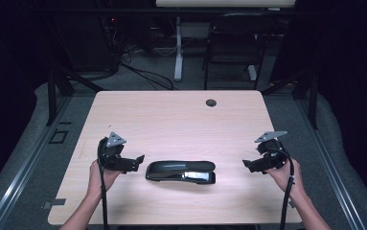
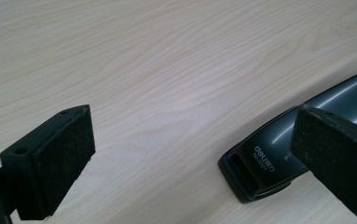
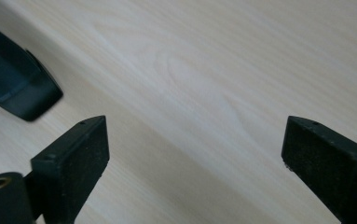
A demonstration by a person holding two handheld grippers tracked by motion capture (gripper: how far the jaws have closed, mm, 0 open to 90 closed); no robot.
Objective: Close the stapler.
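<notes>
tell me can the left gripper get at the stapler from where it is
Probably yes. The left gripper sits just beside the stapler's near end, jaws open and aimed at it, with bare table between them and nothing in the way.

One black glossy stapler [image 1: 181, 171] lies flat and closed on the table's near half, lengthwise across it, between the two grippers and touching neither. Its curved top arm bears small white lettering near one end (legible in the left gripper view).
</notes>
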